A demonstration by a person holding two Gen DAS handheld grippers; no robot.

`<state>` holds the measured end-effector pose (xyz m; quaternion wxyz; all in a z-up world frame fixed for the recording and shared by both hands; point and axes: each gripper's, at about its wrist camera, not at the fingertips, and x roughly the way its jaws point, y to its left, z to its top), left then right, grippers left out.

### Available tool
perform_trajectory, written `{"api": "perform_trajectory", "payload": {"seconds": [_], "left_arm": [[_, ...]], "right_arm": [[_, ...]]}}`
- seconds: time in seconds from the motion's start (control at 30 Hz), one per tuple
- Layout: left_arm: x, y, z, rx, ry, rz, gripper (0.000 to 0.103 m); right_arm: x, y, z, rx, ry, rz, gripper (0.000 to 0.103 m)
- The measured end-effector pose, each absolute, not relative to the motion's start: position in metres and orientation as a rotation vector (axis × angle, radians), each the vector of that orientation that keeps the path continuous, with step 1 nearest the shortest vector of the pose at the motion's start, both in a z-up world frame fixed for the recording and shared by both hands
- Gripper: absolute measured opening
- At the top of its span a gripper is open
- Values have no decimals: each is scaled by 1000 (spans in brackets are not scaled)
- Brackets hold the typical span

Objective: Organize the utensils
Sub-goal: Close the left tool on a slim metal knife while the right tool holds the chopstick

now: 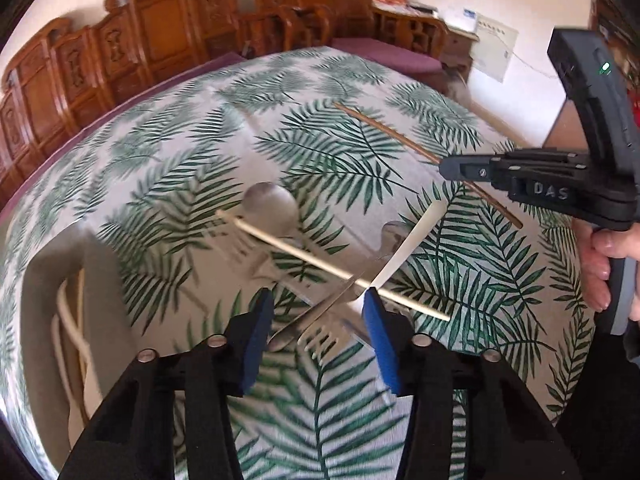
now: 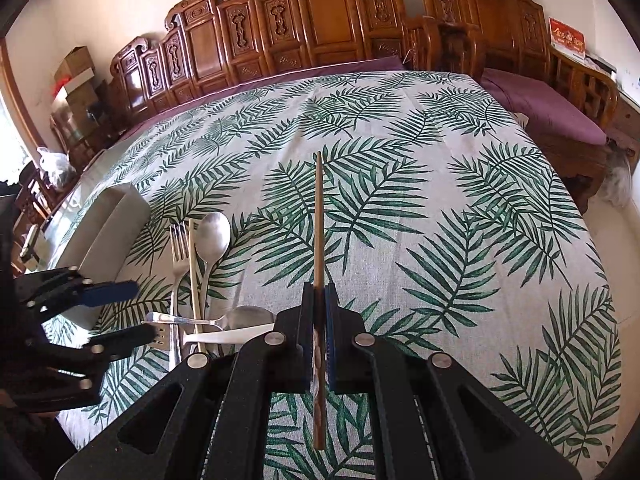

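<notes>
A pile of utensils lies on the leaf-print tablecloth: a large spoon [image 1: 267, 204] [image 2: 214, 232], a pale chopstick [image 1: 320, 264] [image 2: 193, 276], a fork [image 1: 320, 340] [image 2: 179, 240], a small spoon [image 2: 244, 316] and a white-handled utensil [image 1: 412, 244] [image 2: 224, 337]. My left gripper [image 1: 316, 312] [image 2: 132, 312] is open, its blue pads either side of the fork's tines. My right gripper [image 2: 319, 312] [image 1: 452, 168] is shut on a brown chopstick [image 2: 318, 220] [image 1: 384, 128], which points away over the table.
A grey utensil tray [image 1: 52, 280] [image 2: 116, 224] sits at the table's left, holding pale chopsticks [image 1: 70, 332]. Carved wooden benches [image 2: 320, 20] with purple cushions [image 2: 552, 108] stand behind the table. A hand [image 1: 600, 264] holds the right gripper.
</notes>
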<state>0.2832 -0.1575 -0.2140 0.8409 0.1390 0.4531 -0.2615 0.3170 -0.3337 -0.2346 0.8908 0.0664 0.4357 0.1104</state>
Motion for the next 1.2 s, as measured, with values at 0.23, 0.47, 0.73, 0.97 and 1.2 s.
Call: {"api": "perform_trajectory", "payload": {"seconds": [0.23, 0.47, 0.73, 0.97, 1.2], "left_arm": [[298, -174, -224, 325, 1019, -630, 30], [301, -177, -233, 365, 1058, -613, 28], [302, -185, -233, 424, 1105, -605, 13], [307, -196, -234, 507, 1108, -617, 13], [312, -201, -239, 541, 1118, -599, 12]], "right_arm": [[317, -336, -230, 158, 894, 248, 6], [316, -338, -226, 177, 884, 257, 6], [315, -338, -223, 186, 876, 261, 6], [315, -339, -222, 190, 872, 267, 6], [315, -337, -221, 191, 871, 271, 6]]}}
